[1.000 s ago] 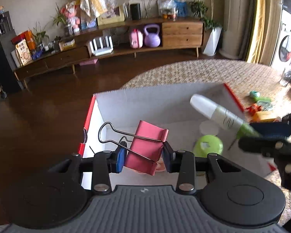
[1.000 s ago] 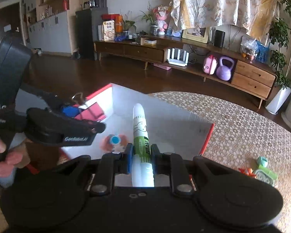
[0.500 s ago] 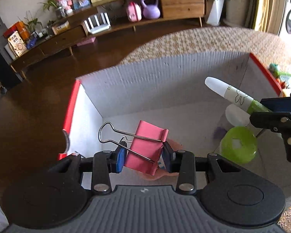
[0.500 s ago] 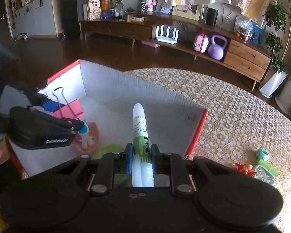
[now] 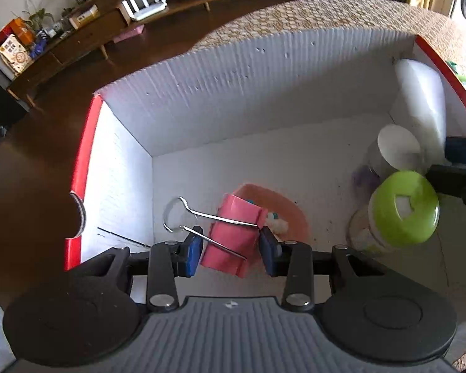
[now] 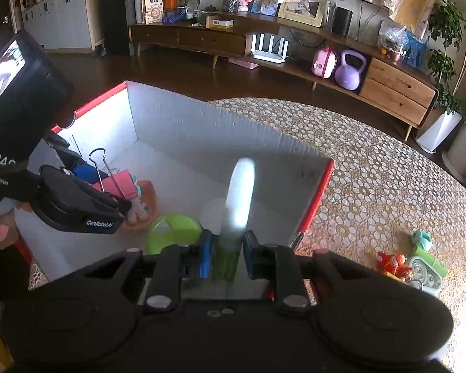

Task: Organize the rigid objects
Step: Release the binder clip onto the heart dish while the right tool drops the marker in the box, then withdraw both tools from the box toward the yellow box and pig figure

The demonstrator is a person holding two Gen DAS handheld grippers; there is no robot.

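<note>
A white box with red rims [image 5: 202,93] stands on the table; it also shows in the right wrist view [image 6: 183,136]. My left gripper [image 5: 230,248] is inside the box with its jaws spread. The pink binder clip [image 5: 233,236] sits loose between them, tilted and slipping down. My right gripper [image 6: 225,258] is over the box with its jaws parted. The white and green tube [image 6: 237,205] between them is blurred, dropping. In the box lie a green-lidded jar [image 5: 400,208], a white-lidded jar [image 5: 397,152] and a pink toy [image 5: 276,208].
Small toys [image 6: 413,261] lie on the patterned tablecloth [image 6: 372,171] right of the box. The table edge runs just behind the box. A wooden sideboard [image 6: 264,46] stands across the dark floor.
Both grippers moved down into the box and opened. The clip has come loose and tilted in the left jaws. The tube has been let go and blurs as it falls.
</note>
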